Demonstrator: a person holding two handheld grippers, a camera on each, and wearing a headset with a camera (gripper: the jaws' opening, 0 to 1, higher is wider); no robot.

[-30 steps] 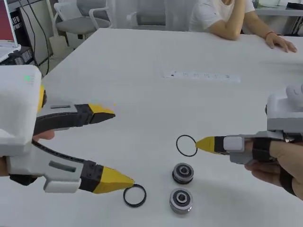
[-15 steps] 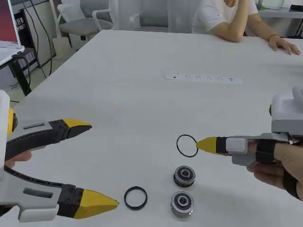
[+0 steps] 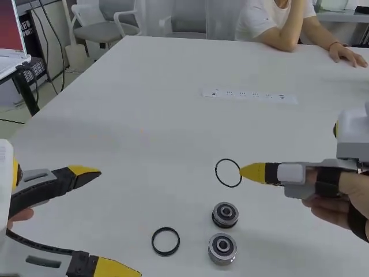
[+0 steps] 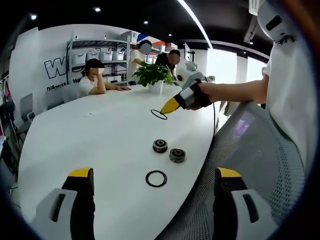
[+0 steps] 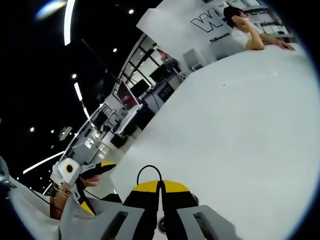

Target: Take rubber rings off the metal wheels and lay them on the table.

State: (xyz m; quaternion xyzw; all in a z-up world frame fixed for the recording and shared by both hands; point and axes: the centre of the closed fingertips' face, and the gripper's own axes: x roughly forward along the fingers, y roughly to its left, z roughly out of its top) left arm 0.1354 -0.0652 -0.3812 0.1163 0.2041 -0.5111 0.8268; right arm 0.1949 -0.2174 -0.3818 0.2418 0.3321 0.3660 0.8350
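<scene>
Laying step: right claw [image 3: 242, 171] clenched on rubber ring [image 3: 228, 172], next lower to table [image 3: 173, 104] and release; left claw [image 3: 115, 222] spread wide.

Left gripper [image 4: 154, 173] wide, right gripper [image 3: 245, 171] pinched.

head view looks forward and down from the near edge of a white table [image 3: 144, 104], close above two metal wheels [image 3: 224, 214] and a loose ring [image 3: 165, 240]. left gripper view faces across the table from its side, sharing those. right gripper view, rolled, skims the tabletop close behind a pinched ring [image 5: 149, 174] toward a seated person [image 5: 240, 22].
</scene>
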